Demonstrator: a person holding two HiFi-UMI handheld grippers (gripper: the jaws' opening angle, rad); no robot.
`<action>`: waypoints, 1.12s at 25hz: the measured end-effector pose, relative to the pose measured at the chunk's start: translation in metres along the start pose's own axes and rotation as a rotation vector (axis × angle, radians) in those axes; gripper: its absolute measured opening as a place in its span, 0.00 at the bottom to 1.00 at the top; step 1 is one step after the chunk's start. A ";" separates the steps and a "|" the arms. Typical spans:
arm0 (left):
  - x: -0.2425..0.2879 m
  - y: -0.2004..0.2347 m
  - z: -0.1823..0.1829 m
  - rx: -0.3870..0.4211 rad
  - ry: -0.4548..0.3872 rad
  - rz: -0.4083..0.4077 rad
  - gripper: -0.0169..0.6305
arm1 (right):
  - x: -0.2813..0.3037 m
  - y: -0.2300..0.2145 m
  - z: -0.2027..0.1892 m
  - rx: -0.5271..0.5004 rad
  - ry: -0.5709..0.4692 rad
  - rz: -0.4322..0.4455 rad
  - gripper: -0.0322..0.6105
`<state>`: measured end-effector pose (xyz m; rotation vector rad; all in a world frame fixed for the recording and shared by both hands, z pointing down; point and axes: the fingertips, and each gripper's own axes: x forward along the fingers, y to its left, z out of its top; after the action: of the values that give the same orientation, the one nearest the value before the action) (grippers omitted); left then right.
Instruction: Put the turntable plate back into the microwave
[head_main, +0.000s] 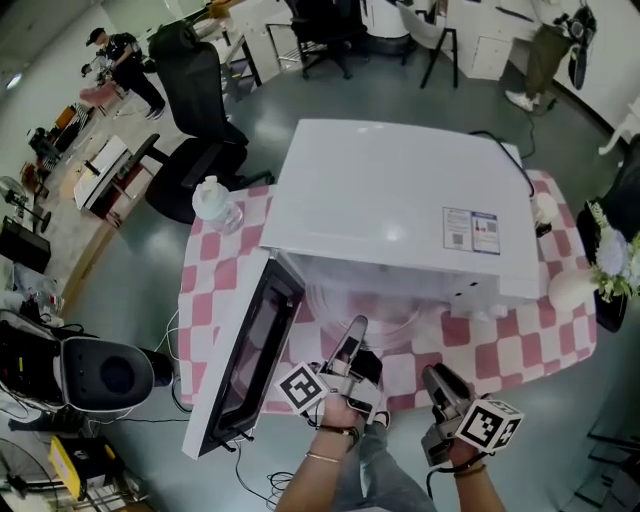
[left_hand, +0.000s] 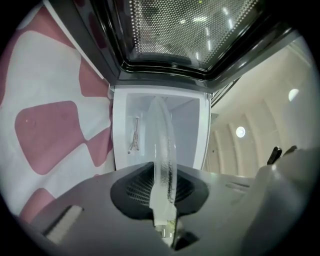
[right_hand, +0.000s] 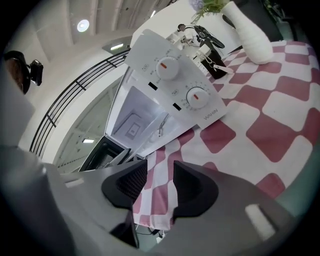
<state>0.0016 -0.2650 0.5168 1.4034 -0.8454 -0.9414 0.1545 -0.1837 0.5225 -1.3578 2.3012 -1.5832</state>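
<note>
The white microwave (head_main: 400, 205) stands on the red-and-white checked table (head_main: 500, 350) with its door (head_main: 250, 355) swung open to the left. My left gripper (head_main: 354, 335) is shut on the rim of the clear glass turntable plate (head_main: 385, 318) just in front of the opening. In the left gripper view the plate (left_hand: 163, 150) stands edge-on between the pads of the left gripper (left_hand: 162, 192), with the white cavity (left_hand: 187, 125) straight ahead. My right gripper (head_main: 433, 377) hovers by the table's front edge, open and empty. In its own view the right gripper (right_hand: 156, 186) faces the control panel (right_hand: 182, 90).
A water bottle (head_main: 214, 205) stands at the table's left corner. A white vase (head_main: 570, 290) with flowers stands at the right, also seen as the vase (right_hand: 250, 35). A black office chair (head_main: 195, 95) stands behind the table. The open door's mesh window (left_hand: 190, 30) hangs above the left gripper.
</note>
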 end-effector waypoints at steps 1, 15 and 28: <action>0.002 0.001 0.001 0.002 0.000 0.001 0.09 | 0.000 -0.002 0.000 -0.004 -0.002 -0.011 0.28; 0.033 0.004 0.014 0.030 -0.005 -0.011 0.09 | -0.004 -0.033 0.012 -0.152 -0.035 -0.185 0.22; 0.054 0.010 0.019 0.042 -0.013 -0.001 0.09 | 0.000 -0.053 0.012 -0.191 -0.024 -0.297 0.07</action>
<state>0.0067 -0.3227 0.5239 1.4351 -0.8788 -0.9391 0.1935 -0.1977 0.5578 -1.8271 2.3774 -1.4306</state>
